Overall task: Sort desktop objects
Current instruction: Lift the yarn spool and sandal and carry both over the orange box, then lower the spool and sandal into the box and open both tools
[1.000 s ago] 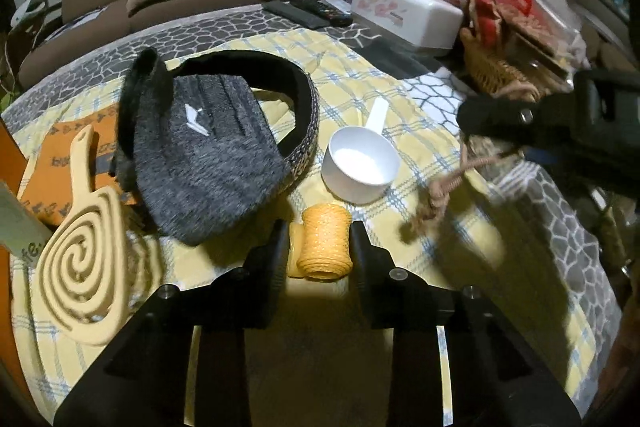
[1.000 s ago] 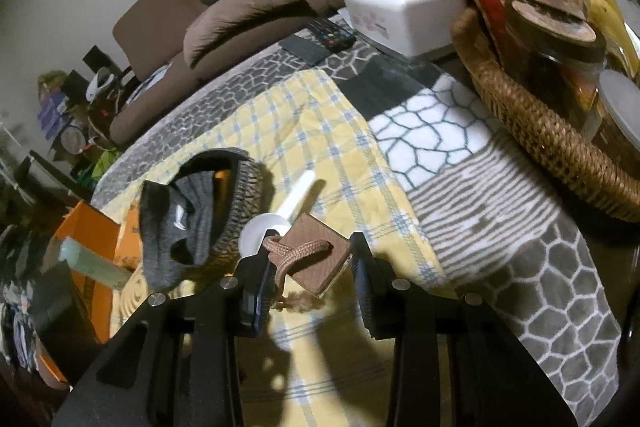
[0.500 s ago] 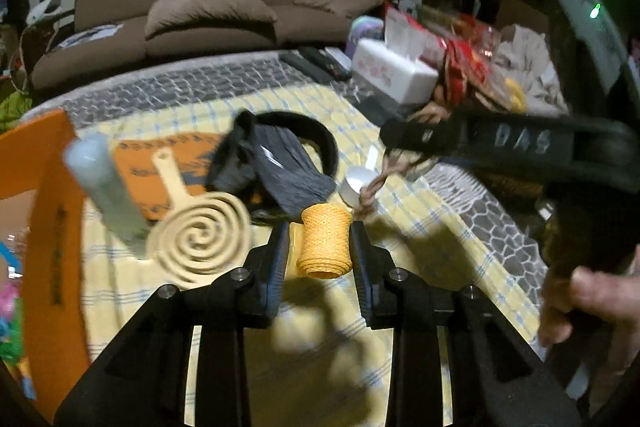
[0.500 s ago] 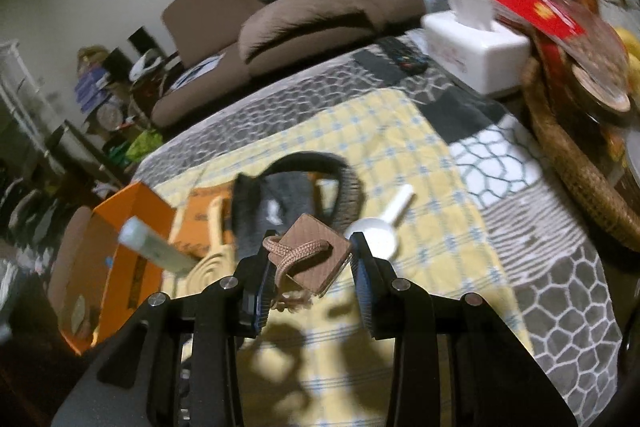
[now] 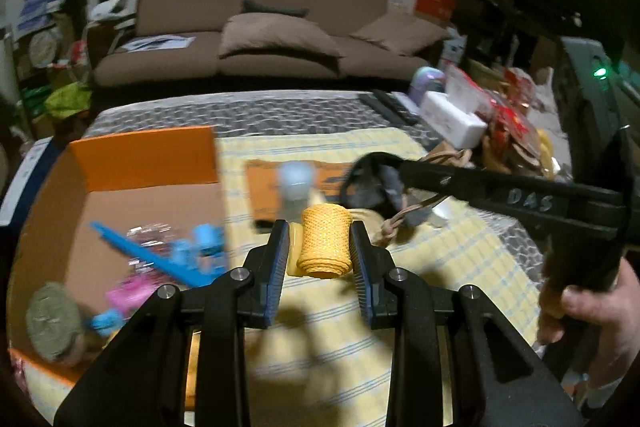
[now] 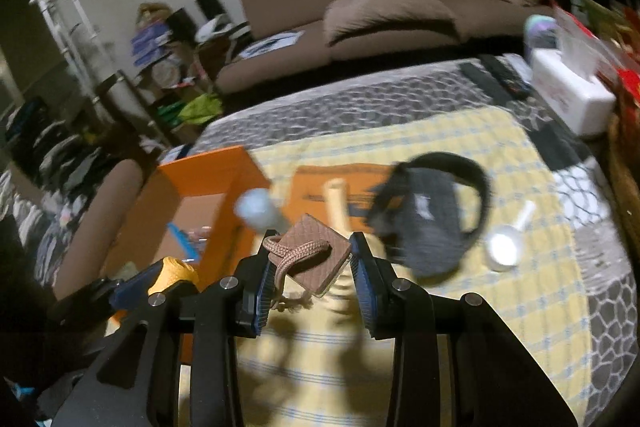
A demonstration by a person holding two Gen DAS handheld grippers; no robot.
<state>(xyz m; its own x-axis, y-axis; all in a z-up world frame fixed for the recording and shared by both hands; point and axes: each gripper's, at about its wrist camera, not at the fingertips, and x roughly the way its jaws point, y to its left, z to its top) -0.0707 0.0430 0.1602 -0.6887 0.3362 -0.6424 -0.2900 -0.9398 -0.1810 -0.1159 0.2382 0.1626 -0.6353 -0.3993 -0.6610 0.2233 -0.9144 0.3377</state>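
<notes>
Left wrist view: left gripper [image 5: 319,247] closed on yellow spool [image 5: 325,242], one pad on each side, up in the air above the yellow cloth [image 5: 420,291].
Yellow spool: looks light, firm, with a bumpy woven skin; not slippery; best held across the round middle, as now.
Right wrist view: right gripper [image 6: 310,259] closed on brown woven square [image 6: 310,254], tilted between the pads, cord loop [image 6: 298,251] hanging on top.
Brown square: thin, flat, likely light and a bit stiff; could swing or slip if held by one corner; edges are the place to pinch.
Orange box [image 5: 140,163]: open, on the left, toys inside; likely drop spot.
</notes>
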